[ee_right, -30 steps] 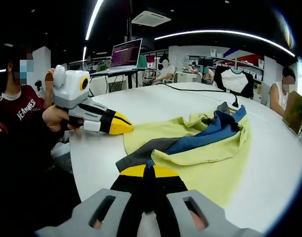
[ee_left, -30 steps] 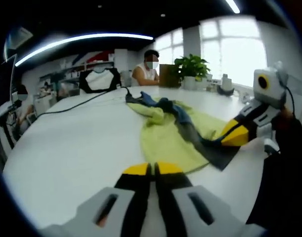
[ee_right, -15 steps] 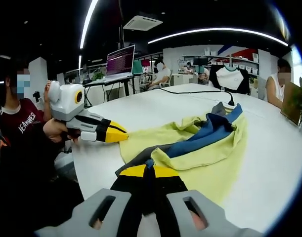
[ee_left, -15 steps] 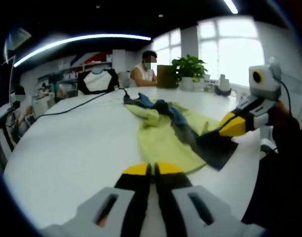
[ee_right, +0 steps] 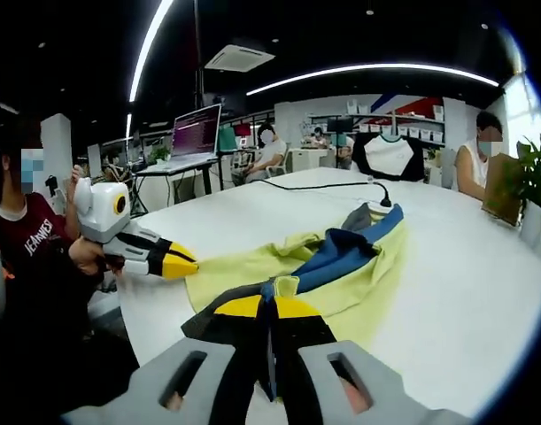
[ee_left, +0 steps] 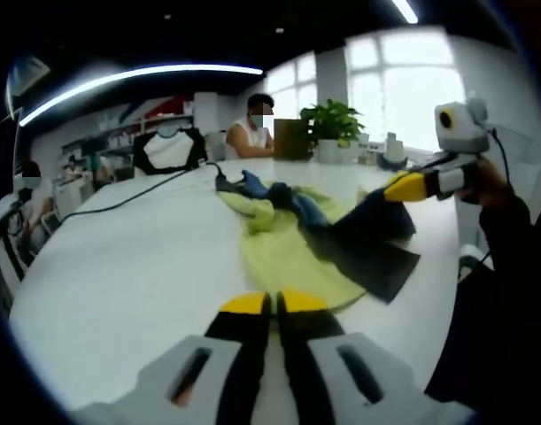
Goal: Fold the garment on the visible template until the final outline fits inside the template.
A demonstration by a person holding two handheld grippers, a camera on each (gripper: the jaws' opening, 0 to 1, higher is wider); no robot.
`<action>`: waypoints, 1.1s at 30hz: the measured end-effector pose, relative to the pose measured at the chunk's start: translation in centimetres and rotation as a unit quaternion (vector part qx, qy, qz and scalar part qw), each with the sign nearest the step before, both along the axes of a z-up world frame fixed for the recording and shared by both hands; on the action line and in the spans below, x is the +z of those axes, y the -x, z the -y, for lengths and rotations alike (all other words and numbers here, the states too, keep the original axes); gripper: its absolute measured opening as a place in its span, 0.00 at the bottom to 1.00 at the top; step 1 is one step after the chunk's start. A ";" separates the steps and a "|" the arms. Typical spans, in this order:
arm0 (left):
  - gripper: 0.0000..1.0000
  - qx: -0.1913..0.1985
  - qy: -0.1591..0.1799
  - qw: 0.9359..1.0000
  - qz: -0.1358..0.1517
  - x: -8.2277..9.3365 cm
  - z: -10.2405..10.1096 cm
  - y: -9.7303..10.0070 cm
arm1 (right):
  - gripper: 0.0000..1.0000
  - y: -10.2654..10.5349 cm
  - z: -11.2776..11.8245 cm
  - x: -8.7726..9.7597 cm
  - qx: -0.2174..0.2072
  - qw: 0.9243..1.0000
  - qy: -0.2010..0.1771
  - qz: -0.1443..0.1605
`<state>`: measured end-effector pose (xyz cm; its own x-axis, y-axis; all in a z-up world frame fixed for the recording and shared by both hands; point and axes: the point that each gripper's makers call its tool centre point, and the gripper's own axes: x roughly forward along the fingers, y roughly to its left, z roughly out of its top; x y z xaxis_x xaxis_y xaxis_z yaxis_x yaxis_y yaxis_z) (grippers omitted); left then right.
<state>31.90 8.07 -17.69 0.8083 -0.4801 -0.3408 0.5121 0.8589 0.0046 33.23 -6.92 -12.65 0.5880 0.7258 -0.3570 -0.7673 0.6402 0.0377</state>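
- Closest thing in the left gripper view is the left gripper (ee_left: pixel 272 304), jaws pressed together with nothing between them, hovering over bare white table (ee_left: pixel 119 257) just short of the garment's yellow-green hem. It's doing nothing useful right now.
- The right gripper (ee_right: pixel 272 308) is doing the work: jaws clamped on the edge of the garment (ee_right: pixel 341 266), with a bit of blue and yellow cloth pinched right at the tips. From the left gripper view you can see it holding the dark grey corner up off the table.
- The garment itself is a bunched heap of yellow-green, blue and dark grey in the middle of the table, not flat at all. I can't make out any template outline under it.
- So the step looks like lifting and spreading a corner. Tip: bring the left one onto the opposite hem so the cloth gets tensioned from both sides, otherwise one-sided pulling just drags the whole pile.
- Keep the lift low and go slow, so the fold lands flat.
- Further back there's a black cable (ee_right: pixel 332 185) running across the table, a potted plant (ee_left: pixel 341 124), and people sitting at desks. Keep the cloth clear of that cable.
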 end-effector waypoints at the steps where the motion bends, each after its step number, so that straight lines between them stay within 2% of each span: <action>1: 0.05 -0.002 0.001 1.000 -0.001 0.0 0.0 0.0 | 0.00 -0.3 0.5 0.4 -0.007 1.000 -0.004 0.003; 5: 0.05 -0.005 0.002 1.000 -0.003 0.0 -0.1 0.0 | 0.00 -1.0 1.8 1.5 -0.024 1.000 -0.006 0.014; 10: 0.05 -0.007 0.001 1.000 -0.006 -0.1 -0.2 0.2 | 0.00 -1.6 2.7 1.9 -0.035 0.999 -0.005 0.020; 13: 0.05 -0.002 0.019 1.000 -0.009 0.2 -0.2 0.2 | 0.00 -1.8 3.0 2.0 -0.039 0.999 -0.001 0.024; 20: 0.05 -0.004 0.025 1.000 -0.016 0.3 -0.2 0.5 | 0.00 -2.1 4.2 3.0 -0.053 0.998 0.000 0.040; 27: 0.05 -0.007 0.017 0.999 -0.026 -0.6 -0.2 0.7 | 0.00 -2.6 6.0 3.4 -0.077 0.996 -0.002 0.046; 33: 0.05 -0.011 0.018 0.999 -0.025 -0.3 -0.2 0.9 | 0.00 -3.2 7.6 4.2 -0.096 0.994 -0.002 0.054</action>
